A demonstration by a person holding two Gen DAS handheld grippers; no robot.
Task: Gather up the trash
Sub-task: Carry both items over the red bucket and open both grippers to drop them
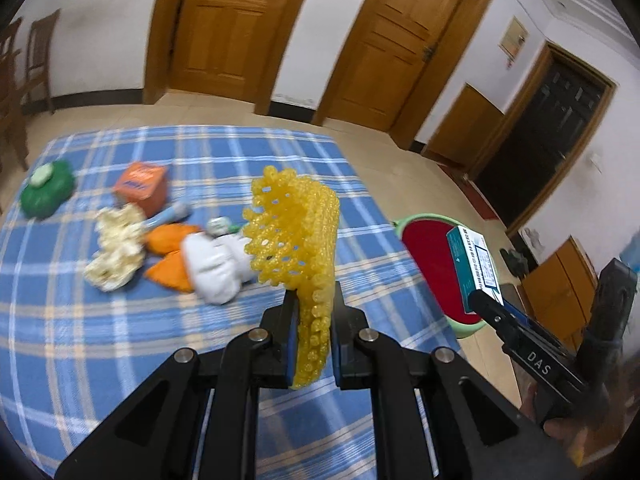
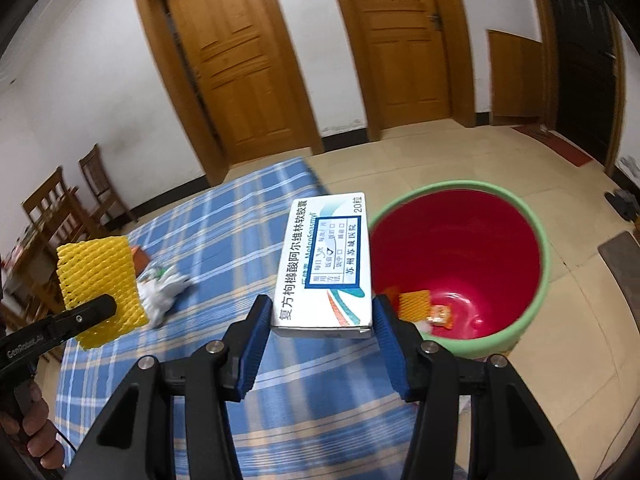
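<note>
The right gripper (image 2: 320, 336) grips the medicine box (image 2: 326, 268) beside the bin (image 2: 536, 280) while the left gripper (image 1: 314, 332) pinches yellow foam netting (image 1: 296, 236) over the bench (image 1: 100, 340); carry each fully past the rim before letting go.

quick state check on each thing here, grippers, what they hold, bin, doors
left gripper: shut on yellow foam net
yellow foam net: held, lifted above the table
right gripper: shut on medicine box
medicine box: closed, held beside the bin's rim
bin: open, some trash at the bottom
wooden doors: closed
</note>
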